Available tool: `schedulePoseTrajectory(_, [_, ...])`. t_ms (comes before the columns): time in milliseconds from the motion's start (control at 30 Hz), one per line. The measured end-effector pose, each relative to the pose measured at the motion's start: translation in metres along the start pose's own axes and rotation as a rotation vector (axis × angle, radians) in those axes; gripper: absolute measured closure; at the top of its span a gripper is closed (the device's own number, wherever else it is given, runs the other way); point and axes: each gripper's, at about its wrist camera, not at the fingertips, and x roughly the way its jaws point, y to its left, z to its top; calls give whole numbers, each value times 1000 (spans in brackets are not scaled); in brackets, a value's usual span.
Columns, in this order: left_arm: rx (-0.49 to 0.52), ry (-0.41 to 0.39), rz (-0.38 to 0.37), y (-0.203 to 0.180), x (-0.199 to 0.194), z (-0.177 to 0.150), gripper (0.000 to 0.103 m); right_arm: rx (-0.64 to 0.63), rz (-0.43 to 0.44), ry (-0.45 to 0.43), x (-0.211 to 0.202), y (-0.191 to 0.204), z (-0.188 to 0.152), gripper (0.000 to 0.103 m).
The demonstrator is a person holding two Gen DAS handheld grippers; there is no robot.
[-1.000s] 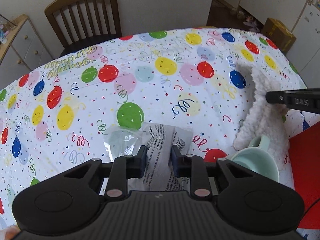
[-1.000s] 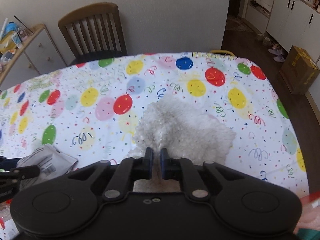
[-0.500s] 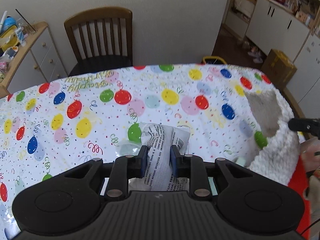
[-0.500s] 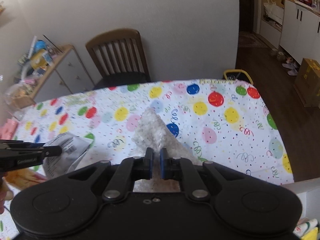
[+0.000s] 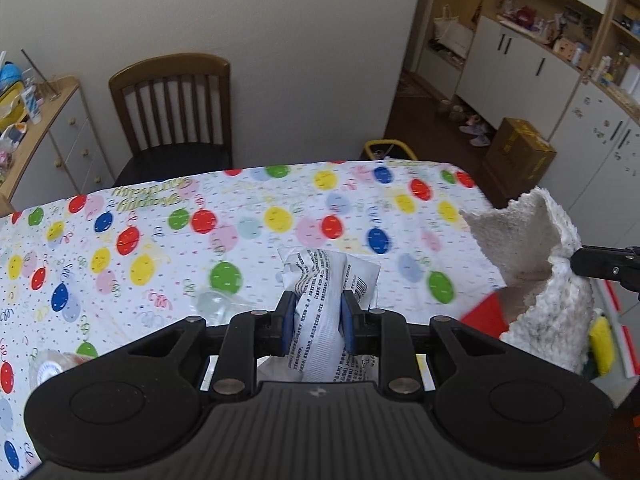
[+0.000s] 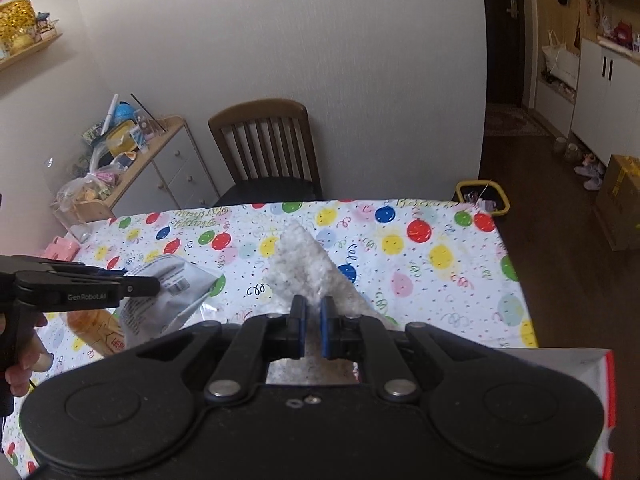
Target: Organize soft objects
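Note:
My left gripper (image 5: 316,314) is shut on a white printed soft pouch (image 5: 326,276) and holds it in the air above the balloon tablecloth (image 5: 160,240). The pouch also shows in the right wrist view (image 6: 168,296), pinched by the left gripper (image 6: 154,286). My right gripper (image 6: 313,324) is shut on a fluffy white cloth (image 6: 308,272) that hangs lifted above the table. In the left wrist view the cloth (image 5: 536,264) hangs at the right from the right gripper's fingertips (image 5: 580,262).
A wooden chair (image 5: 176,116) stands at the table's far side, a drawer cabinet (image 6: 160,176) to its left. A red-edged container (image 6: 600,400) is at the lower right. A clear plastic bag (image 5: 216,304) and an orange pack (image 6: 96,328) lie on the table.
Both grippers rose well above the table, each carrying its item. The fluffy cloth left the tabletop and the cup it covered, and now hangs in the air.

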Motion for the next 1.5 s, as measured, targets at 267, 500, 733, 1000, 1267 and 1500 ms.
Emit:
schedulePoseTrajectory(267, [45,-34,-56,-56,-28,-7,80,-3,-5,-32,-48,-27,-14,96])
schedulePoseTrajectory(500, [98,-45,-111,-111,-38,-15,80,30,-28,-55,-80,-65,-28,96])
schedulePoseTrajectory(733, [137,-34,-160,-161,-32,-23,80,57,-62,-61,-104,-104,-44,96])
schedulePoseTrajectory(1000, [173,-18,-214,-217,-22,-33,80,89,-95,-58,-121,-143,-60,96])
schedulePoseTrajectory(1267, [189,14,-264,-259,-4,-44,80,90,-125,-11,-117,-169,-80,96])
schedulePoseTrajectory(1500, [177,38,-270,-278,19,-62,80,73,-146,63,-89,-178,-100,96])
